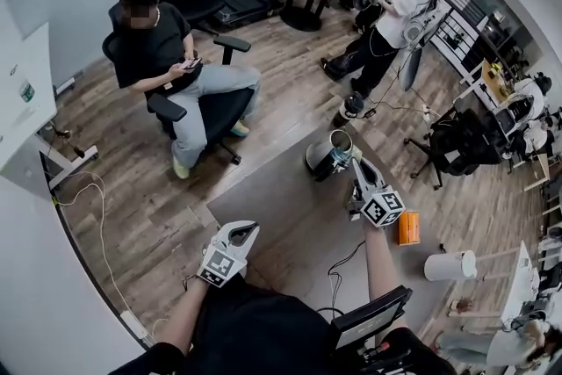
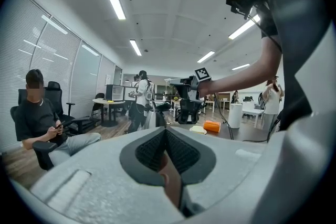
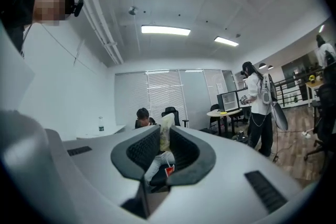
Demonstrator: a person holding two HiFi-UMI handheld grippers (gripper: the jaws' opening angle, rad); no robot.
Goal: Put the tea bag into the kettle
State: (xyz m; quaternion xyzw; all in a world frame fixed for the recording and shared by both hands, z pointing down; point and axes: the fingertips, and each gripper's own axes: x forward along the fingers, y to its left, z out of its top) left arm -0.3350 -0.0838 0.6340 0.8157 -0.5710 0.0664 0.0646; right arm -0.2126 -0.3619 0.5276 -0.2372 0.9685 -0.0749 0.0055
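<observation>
A shiny metal kettle (image 1: 332, 152) with an open top stands at the far end of the grey table (image 1: 281, 198); the left gripper view shows the kettle (image 2: 151, 119) small and far off. My right gripper (image 1: 356, 162) is held out just right of the kettle's rim. It is shut on a pale yellow tea bag (image 1: 355, 155). In the right gripper view the tea bag (image 3: 166, 128) stands up between the pads, and its red tag (image 3: 169, 170) hangs below. My left gripper (image 1: 243, 232) hovers over the table's near left corner, shut with nothing in it.
An orange box (image 1: 409, 227) and a white cylinder (image 1: 450, 265) sit on the table's right side. A black cable (image 1: 338, 272) runs across the near part. One person sits in an office chair (image 1: 167, 57) beyond the table; another stands further back (image 1: 395, 18).
</observation>
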